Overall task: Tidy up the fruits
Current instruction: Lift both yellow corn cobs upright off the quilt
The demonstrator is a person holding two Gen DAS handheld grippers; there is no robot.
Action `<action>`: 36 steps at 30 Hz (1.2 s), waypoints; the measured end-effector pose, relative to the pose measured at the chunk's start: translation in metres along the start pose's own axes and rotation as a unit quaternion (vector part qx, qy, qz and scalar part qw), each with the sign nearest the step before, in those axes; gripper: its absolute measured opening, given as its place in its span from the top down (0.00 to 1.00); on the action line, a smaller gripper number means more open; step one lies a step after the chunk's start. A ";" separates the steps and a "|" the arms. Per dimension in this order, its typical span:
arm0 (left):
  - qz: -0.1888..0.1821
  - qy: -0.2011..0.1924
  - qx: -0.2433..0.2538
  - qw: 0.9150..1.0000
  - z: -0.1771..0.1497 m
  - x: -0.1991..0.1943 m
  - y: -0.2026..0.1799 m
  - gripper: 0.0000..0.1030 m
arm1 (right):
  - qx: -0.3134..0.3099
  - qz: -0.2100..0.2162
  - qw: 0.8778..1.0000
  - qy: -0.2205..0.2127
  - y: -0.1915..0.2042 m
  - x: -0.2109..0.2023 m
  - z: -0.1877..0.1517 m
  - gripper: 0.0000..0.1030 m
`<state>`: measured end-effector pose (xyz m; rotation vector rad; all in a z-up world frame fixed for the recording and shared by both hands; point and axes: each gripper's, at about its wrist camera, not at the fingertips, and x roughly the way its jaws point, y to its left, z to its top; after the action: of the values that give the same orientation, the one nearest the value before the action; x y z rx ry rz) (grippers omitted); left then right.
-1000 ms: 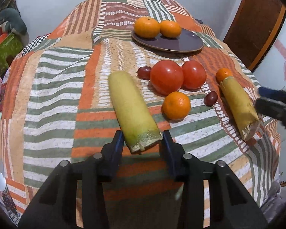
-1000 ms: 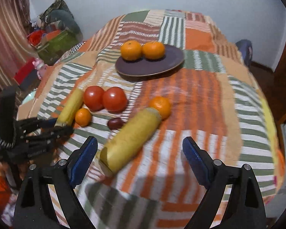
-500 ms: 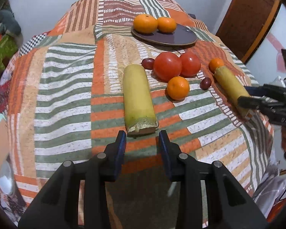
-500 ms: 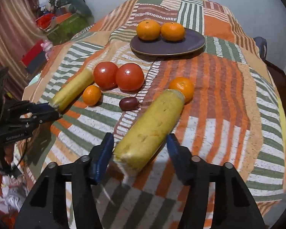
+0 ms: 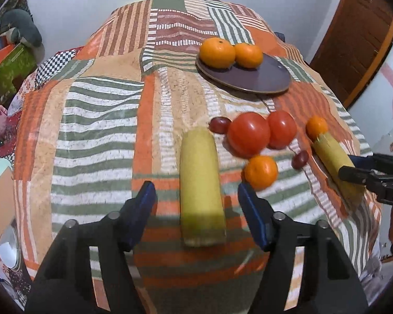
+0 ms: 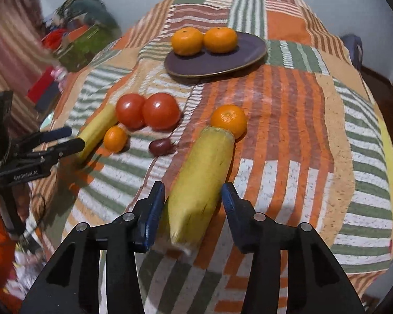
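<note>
Fruits: spread over a table under a striped patchwork cloth [image 5: 97, 120]; none of them is lifted clear in either view.
Plate: a dark plate [image 6: 238, 49] near the far side holds two oranges [image 6: 187, 40], touching each other.
Tomatoes: two red tomatoes [image 5: 249, 134] sit side by side at mid-table, touching; a dark grape [image 5: 219, 124] lies just beside the bigger one.
Loose pieces: a small orange [image 5: 261, 172] sits in front of the tomatoes, and a second grape [image 6: 159, 146] lies near it.
Left gripper [image 5: 196, 206]: its jaws have just been opening and now stand apart; the near end of a yellow-green cob [image 5: 200, 183] lies between them on the cloth, with a gap on each side.
Right gripper [image 6: 194, 206]: its jaws have just been closing; the blue pads stand against both flanks of a second yellow cob [image 6: 201, 178], clamping its near end.
Cob tip: the far end of that second cob touches another orange [image 6: 229, 120].
Cross view: each camera shows the other gripper at the end of its own cob.
</note>
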<state>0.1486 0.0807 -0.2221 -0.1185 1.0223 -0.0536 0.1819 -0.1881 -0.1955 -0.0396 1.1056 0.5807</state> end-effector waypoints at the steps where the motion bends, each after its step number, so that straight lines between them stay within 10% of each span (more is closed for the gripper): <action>1: 0.000 0.002 0.000 1.000 0.003 0.003 0.000 0.41 | 0.007 0.002 1.000 0.000 -0.002 0.004 0.003 0.57; 18: -0.011 0.044 0.016 0.999 0.014 0.040 -0.005 0.63 | -0.010 -0.007 1.000 -0.007 -0.001 0.018 0.015 0.58; 36: -0.032 -0.082 0.049 0.995 0.053 -0.057 -0.038 0.66 | -0.020 -0.009 0.991 -0.128 0.005 -0.057 0.031 0.65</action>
<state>0.1651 0.0525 -0.1417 -0.0648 0.8495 -0.1497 0.1875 -0.1986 -0.1312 -0.0092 0.8430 0.5735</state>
